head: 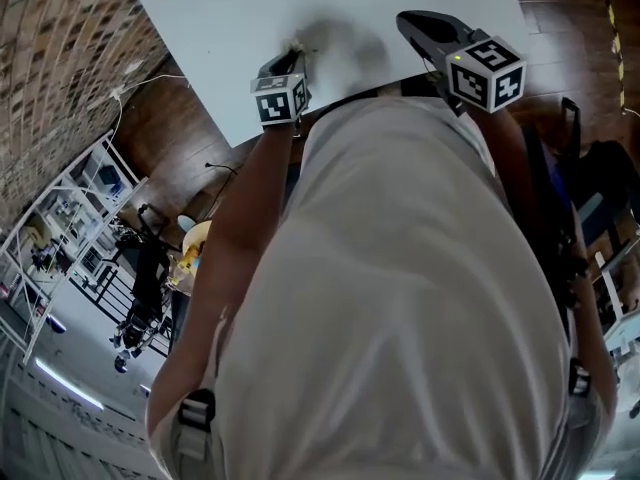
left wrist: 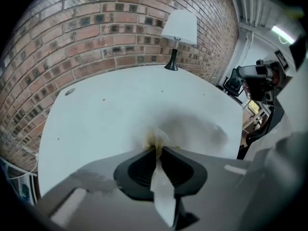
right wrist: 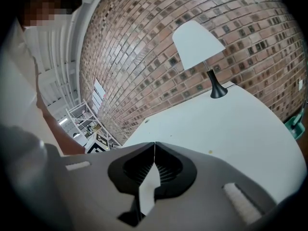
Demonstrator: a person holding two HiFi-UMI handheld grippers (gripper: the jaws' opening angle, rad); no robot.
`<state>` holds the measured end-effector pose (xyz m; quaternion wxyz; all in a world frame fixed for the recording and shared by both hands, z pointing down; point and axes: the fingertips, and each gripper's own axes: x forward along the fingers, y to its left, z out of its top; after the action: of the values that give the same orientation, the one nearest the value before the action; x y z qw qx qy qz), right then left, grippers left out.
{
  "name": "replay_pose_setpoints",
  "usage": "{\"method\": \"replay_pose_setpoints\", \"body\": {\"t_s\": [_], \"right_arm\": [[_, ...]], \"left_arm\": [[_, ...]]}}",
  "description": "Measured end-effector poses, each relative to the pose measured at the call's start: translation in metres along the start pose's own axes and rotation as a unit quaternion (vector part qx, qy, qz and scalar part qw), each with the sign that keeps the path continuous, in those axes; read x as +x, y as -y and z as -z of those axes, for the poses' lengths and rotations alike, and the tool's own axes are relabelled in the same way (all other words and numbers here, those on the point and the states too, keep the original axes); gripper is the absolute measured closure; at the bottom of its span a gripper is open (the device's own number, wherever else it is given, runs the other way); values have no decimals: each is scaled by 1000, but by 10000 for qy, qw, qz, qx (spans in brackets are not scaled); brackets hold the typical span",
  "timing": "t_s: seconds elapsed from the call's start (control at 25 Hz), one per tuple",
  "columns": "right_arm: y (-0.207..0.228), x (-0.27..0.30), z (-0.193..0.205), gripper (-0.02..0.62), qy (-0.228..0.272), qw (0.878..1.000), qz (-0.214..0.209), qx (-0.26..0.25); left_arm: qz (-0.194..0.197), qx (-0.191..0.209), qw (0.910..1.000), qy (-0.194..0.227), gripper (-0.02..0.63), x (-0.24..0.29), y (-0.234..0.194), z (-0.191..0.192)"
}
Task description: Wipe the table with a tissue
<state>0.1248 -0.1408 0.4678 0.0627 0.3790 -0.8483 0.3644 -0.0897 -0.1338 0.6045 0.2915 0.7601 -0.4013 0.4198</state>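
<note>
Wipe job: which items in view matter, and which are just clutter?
In use:
- tissue, pinched in the left hand-held gripper
- table

Just lying about:
- right hand-held gripper, shut and empty
- lamp at the table's far edge
- shelving rack

A brick wall (left wrist: 96,32) stands behind the lamp (left wrist: 179,28) (wooden floor (head: 180,123)).

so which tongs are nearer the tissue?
Left. The left tongs are shut on the tissue, which meets the table. The right tongs are shut and empty, off to its right, clear of it.
</note>
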Motion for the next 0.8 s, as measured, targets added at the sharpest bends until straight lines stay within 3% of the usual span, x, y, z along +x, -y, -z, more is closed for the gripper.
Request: {"method": "replay_pose_setpoints", "body": {"t_s": [0.16,0.52,0.64,0.72,0.8], "right_arm": [[7,-2,-5,586,20,10000,-31,-14],[18,-10,-11,586,-25,9998,-134,-134],[20,-15,-9,586,-39,9997,-166,-154],[22,-19,-7,586,-41,9997,-187,-151],[26,-23,-7,586,-17,9998,-183,-126]], "left_arm": [[-120,151,9998,-14,563,3,5,-2],[32,651,9979,41,565,12,57,-11],[100,422,9990,89,565,13,66,-13],[297,254,9992,121,565,15,77,-15],[883,59,9960,81,565,15,101,-22]]}}
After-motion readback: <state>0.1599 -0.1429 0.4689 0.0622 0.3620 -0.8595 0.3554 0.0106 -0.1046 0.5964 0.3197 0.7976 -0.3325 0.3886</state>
